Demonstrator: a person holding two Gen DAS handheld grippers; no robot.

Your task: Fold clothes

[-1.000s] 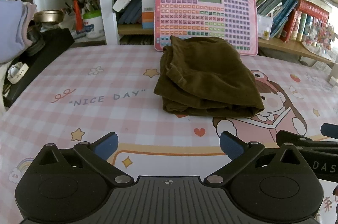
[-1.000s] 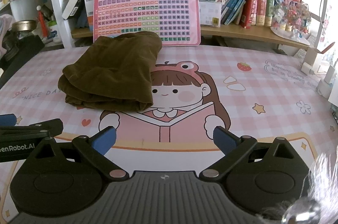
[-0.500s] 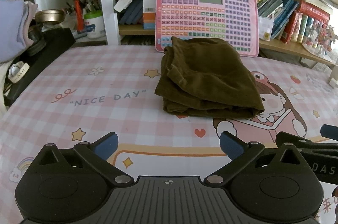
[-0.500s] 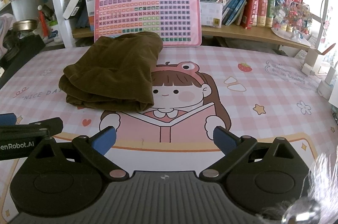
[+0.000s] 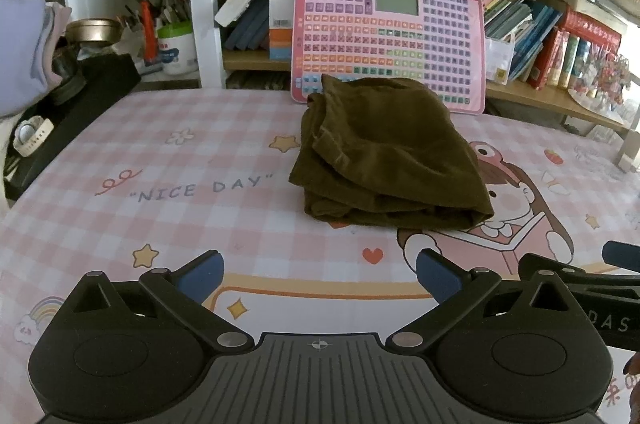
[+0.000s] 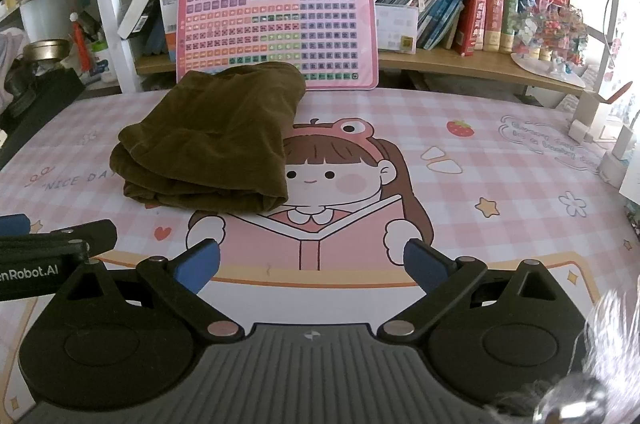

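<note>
A folded brown garment (image 5: 384, 156) lies in a thick stack on the pink checked table mat (image 5: 160, 160), its far edge touching the foot of the pink button board (image 5: 388, 40) propped against the bookshelf (image 6: 460, 64). My left gripper (image 5: 318, 274) hangs above the mat on the near side of the garment, well apart from it, jaws spread and empty. My right gripper (image 6: 312, 264) sits beside it over the printed girl reading a book (image 6: 320, 208), likewise released and holding nothing. The garment's right edge just overlaps that cartoon figure's hair.
</note>
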